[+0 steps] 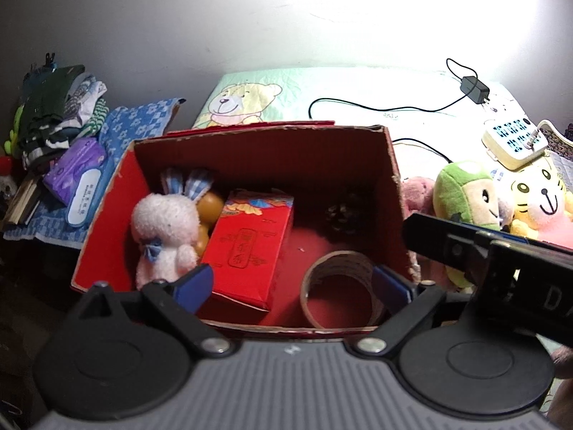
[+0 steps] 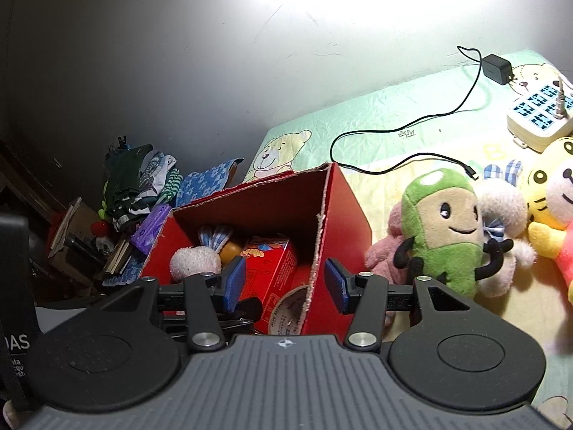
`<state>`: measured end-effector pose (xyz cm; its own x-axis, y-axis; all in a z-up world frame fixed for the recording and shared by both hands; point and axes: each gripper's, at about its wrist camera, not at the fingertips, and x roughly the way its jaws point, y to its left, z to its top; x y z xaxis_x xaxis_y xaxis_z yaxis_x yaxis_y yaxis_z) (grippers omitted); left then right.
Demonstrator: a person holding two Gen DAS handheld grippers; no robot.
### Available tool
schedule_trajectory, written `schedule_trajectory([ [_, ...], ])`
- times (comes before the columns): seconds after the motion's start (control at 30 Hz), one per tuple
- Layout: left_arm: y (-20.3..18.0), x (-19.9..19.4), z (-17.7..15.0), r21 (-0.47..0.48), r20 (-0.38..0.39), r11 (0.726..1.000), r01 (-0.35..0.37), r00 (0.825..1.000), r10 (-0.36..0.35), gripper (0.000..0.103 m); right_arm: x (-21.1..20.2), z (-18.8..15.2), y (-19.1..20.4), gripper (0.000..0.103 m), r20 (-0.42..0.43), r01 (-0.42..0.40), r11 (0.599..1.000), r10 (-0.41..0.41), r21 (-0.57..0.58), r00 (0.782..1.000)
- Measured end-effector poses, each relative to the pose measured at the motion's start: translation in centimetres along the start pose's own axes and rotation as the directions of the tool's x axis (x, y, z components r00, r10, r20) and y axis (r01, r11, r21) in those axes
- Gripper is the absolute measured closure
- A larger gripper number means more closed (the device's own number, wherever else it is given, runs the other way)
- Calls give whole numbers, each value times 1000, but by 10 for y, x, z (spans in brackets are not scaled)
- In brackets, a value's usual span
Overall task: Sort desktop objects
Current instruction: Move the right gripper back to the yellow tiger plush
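Observation:
An open red cardboard box (image 1: pixel 265 157) stands on the bed. Inside it are a white plush rabbit (image 1: pixel 164 225), an orange toy (image 1: pixel 211 208), a small red carton (image 1: pixel 250 247), a pine cone (image 1: pixel 343 215) and a tape roll (image 1: pixel 340 286). My left gripper (image 1: pixel 293 286) hangs open over the box's near edge, holding nothing. My right gripper (image 2: pixel 284 285) is open too, and the box's right wall (image 2: pixel 343 215) lines up between its blue pads (image 2: pixel 232 283). To the right of the box lie a green plush (image 2: pixel 444 236), a pink plush (image 2: pixel 383 251), a second white rabbit (image 2: pixel 501 208) and a yellow tiger plush (image 2: pixel 551 186).
A black charger (image 2: pixel 496 66) with its cable (image 2: pixel 394 132) and a white power strip (image 2: pixel 540 114) lie on the bear-print sheet (image 2: pixel 376 114) behind the toys. Left of the box are a purple wipes pack (image 1: pixel 78 179) and piled clothes (image 1: pixel 61 107).

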<state>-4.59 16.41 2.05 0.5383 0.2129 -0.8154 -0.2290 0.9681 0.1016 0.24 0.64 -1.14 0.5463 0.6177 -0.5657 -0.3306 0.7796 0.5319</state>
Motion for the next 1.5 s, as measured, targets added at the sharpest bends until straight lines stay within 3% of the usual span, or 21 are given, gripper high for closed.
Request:
schedule_trajectory([
  [0.43,-67,-1,3,57,0,998,41,999,-41,7,-30,4,-55,51,6,-2,998,1,57,1000],
  [1.0,-151,7,4,181,-39,964,193,981,-189,7,-76,9,-143,50,79,43,975,-62,220,995],
  [1.2,-178,11,3,225,-58,927,300,954,-295,7,-96,15,-167,48,125,75,966,-108,246,986],
  [1.4,-206,23,12,220,-89,877,428,904,-419,7,-130,24,-206,43,203,115,933,-193,340,960],
  [1.5,-218,35,19,185,-136,847,499,866,-481,7,-143,28,-231,43,213,134,905,-235,405,948],
])
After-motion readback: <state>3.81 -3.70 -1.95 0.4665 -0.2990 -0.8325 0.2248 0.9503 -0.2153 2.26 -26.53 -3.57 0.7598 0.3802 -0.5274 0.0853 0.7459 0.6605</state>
